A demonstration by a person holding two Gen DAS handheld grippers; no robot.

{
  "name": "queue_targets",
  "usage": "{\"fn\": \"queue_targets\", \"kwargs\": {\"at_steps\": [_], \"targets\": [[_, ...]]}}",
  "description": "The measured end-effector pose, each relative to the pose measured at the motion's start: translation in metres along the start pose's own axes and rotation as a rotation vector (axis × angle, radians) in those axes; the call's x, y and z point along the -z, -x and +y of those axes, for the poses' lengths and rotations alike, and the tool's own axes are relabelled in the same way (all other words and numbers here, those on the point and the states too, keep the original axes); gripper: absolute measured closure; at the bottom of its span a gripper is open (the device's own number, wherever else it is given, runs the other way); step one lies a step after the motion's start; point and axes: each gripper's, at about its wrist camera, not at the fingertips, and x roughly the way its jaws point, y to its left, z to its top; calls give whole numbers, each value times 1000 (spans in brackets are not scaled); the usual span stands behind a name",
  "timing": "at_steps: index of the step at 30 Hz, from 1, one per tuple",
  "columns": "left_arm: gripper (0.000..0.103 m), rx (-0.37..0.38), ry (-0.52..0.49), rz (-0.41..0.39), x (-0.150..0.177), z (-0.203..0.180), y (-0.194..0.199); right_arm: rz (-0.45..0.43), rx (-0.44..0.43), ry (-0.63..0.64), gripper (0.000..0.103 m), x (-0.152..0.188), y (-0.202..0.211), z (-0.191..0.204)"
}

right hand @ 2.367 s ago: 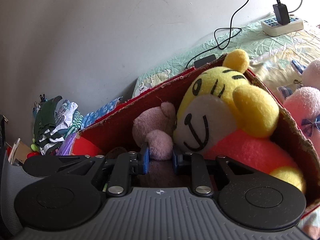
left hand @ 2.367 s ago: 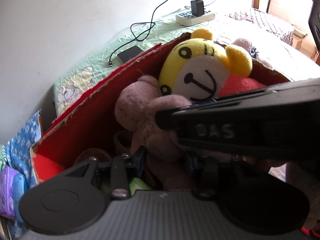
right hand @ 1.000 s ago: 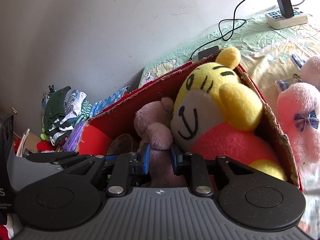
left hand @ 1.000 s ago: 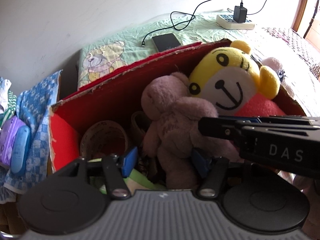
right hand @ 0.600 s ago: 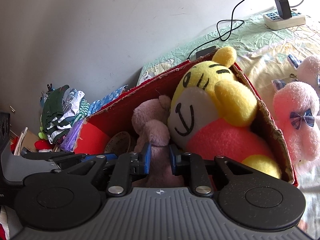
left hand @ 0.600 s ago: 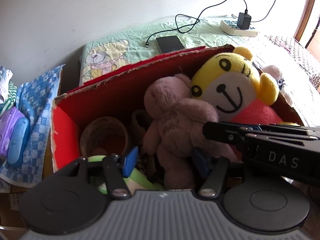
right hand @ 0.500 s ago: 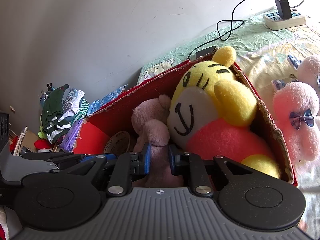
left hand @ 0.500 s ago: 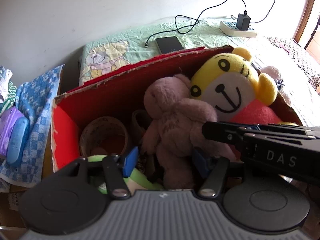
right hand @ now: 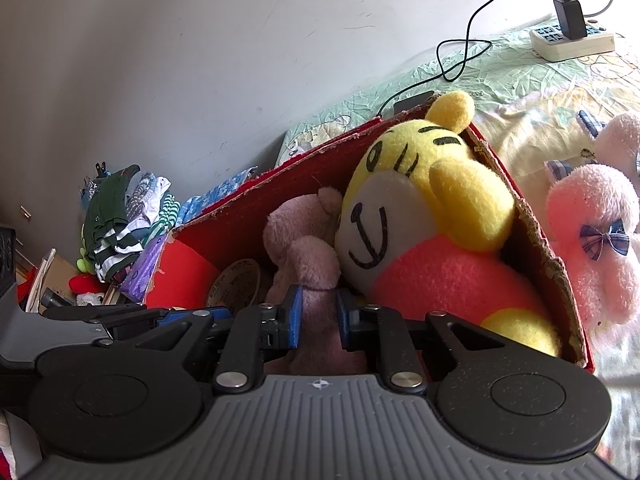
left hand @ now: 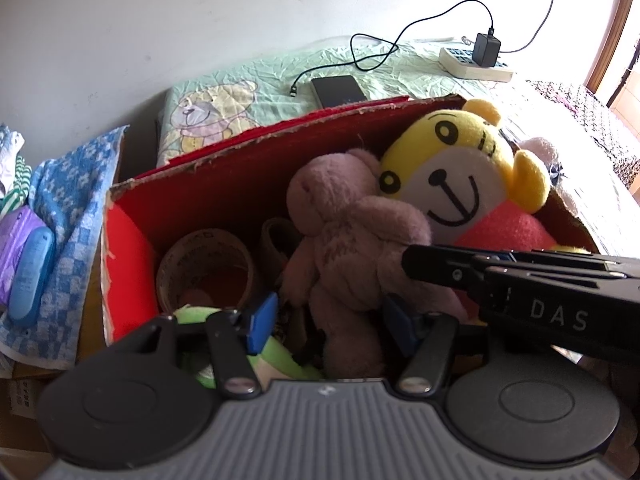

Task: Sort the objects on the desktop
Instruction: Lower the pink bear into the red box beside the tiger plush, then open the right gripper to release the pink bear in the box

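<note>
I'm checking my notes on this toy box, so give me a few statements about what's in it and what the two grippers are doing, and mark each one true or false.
1. The right gripper is shut on the mauve teddy bear. True.
2. The left gripper is clamped on the yellow tiger plush. False: its jaws stand open around the bear's lower body, gripping nothing.
3. A roll of brown tape lies inside the red cardboard box. True.
4. The pink plush with a plaid bow is inside the box. False: it lies outside, on the bedding beside the box wall.
5. A phone lies on the green bedding behind the box. True.
</note>
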Motion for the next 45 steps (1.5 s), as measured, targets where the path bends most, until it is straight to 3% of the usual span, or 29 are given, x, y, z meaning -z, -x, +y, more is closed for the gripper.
{"fn": "queue_targets", "kwargs": {"at_steps": [27, 38, 45], "targets": [[35, -83, 38, 1, 6, -22, 7, -96, -41, -7, 84, 9, 37, -6], [36, -166, 53, -8, 7, -38, 9, -156, -83, -48, 79, 11, 60, -29], [28, -248, 95, -41, 0, -54, 21, -131, -125, -27, 79, -1, 70, -47]]}}
